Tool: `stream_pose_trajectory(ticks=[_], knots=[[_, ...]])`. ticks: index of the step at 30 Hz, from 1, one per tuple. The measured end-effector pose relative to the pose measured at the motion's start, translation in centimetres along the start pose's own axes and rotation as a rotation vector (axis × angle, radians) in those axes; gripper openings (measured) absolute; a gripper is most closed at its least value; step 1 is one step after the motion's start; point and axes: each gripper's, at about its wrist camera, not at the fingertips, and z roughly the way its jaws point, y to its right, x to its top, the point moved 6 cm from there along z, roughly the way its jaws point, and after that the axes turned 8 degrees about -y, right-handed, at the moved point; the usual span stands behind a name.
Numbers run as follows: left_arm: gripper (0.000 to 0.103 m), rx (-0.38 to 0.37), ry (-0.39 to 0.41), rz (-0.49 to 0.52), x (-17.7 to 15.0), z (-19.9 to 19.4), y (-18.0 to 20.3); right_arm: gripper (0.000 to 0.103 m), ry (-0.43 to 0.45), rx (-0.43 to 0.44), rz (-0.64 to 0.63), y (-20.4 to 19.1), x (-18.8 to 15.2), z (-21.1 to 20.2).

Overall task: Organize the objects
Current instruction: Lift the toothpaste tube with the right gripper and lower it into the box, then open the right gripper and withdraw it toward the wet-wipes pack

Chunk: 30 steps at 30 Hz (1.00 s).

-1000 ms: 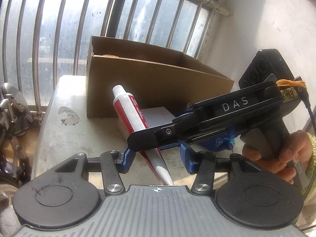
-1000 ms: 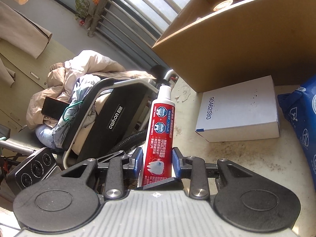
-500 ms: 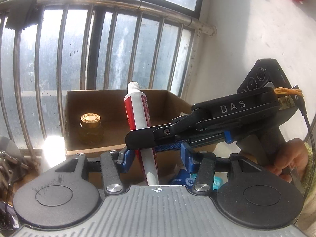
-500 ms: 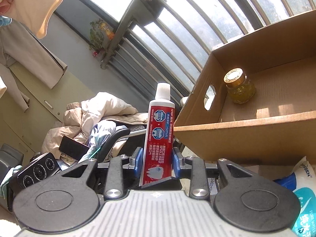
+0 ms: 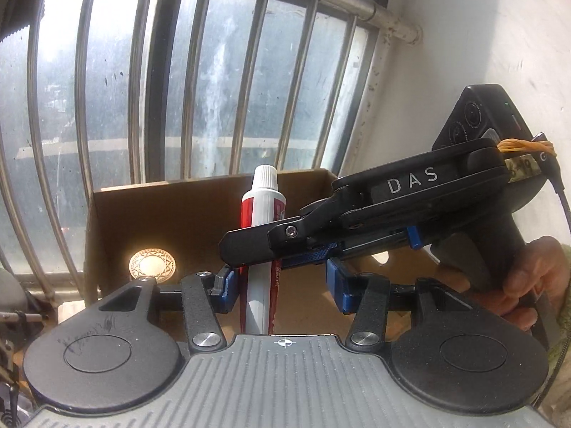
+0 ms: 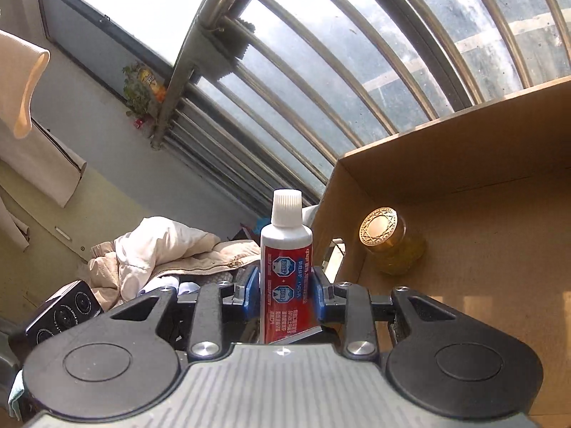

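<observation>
Right gripper (image 6: 282,294) pinching the toothpaste tube (image 6: 286,249) across its body, cap up, tube upright — blue pads tight on both sides. In its own view the cardboard box (image 6: 464,164) lies at 3 o'clock, a gold-lidded jar (image 6: 380,228) standing in the near corner.

Left gripper (image 5: 282,283) spread, holding nothing; the tube shows between its fingers but apart from both pads.

Judgement: the step is lowering the tube into the box. Carry it past the near wall, clear of the jar, descend until the crimped end meets the floor — then release.
</observation>
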Motion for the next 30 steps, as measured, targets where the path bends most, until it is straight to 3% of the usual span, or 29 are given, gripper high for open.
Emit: stream_pose_trajectory(ticks=[8,13,18,29,30], knots=[[0.047,-0.072,-0.266,-0.085,0.6,6.7,-3.4,0.033,-0.098,-0.025,0.205,7.1,1.5,3.8],[0.048,-0.034,-0.365,-0.096,0.0,8.8,-4.6,0.034,-0.158,-0.086,0.301,10.0,1.2,5.8],[0.062,-0.031,-0.365,-0.121,0.1,8.5,-5.2,0.035,-0.197,-0.14,0.357,11.4,0.7,6.9],[0.068,-0.05,-0.313,-0.157,0.4,5.2,-4.8,0.036,-0.169,-0.111,0.348,8.9,-0.4,5.9],[0.069,-0.053,-0.302,-0.161,0.4,4.5,-4.6,0.04,-0.162,-0.11,0.347,8.6,-0.6,5.5]])
